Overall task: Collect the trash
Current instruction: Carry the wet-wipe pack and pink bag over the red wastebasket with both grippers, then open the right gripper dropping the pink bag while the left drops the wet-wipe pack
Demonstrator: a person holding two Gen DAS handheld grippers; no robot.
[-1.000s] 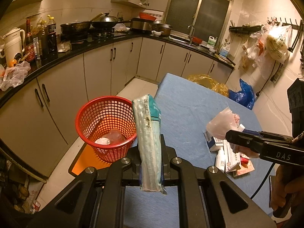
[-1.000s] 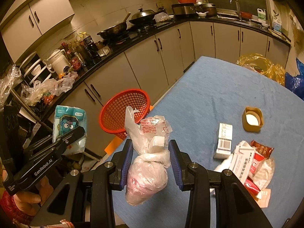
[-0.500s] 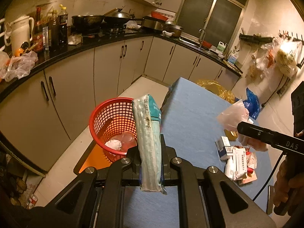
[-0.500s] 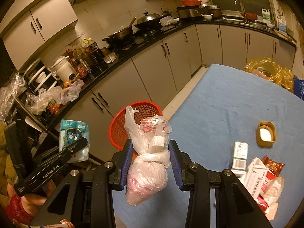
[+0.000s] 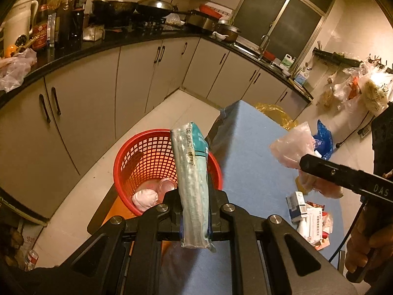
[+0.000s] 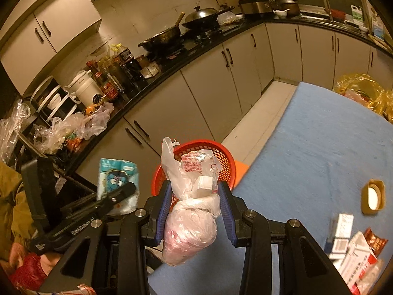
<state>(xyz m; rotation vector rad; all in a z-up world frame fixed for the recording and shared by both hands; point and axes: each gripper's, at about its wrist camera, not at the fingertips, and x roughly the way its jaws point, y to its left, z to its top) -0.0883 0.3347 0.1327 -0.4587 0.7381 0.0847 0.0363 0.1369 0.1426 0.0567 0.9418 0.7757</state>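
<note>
Left gripper (image 5: 195,211) clamped on a flat teal tissue pack (image 5: 192,182), standing upright between the fingers. Right gripper (image 6: 194,211) closed around a knotted plastic bag (image 6: 190,223) of waste, bulging below the fingers, loose top sticking up.

Directly ahead of and below the left gripper, just past the tip of the pack: red basket (image 5: 149,162) on the floor, beside the near corner of the blue-covered counter (image 5: 250,152). Same basket (image 6: 223,157) also just beyond the right gripper, partly hidden behind the bag.

Judged part-way through. Already in the basket: a pale wad (image 5: 145,198) and what looks like a clear cup. Two items in hand, neither yet over the opening enough to say dropped. Probably next: release of both into the basket.

Left to collect, off to the right of the right gripper on the counter: a pile of boxes and wrappers (image 6: 356,250), and farther out a small yellow-rimmed container (image 6: 373,196). Yellow crinkled bag (image 6: 363,91) at the far end of the counter, unclear whether trash.
</note>
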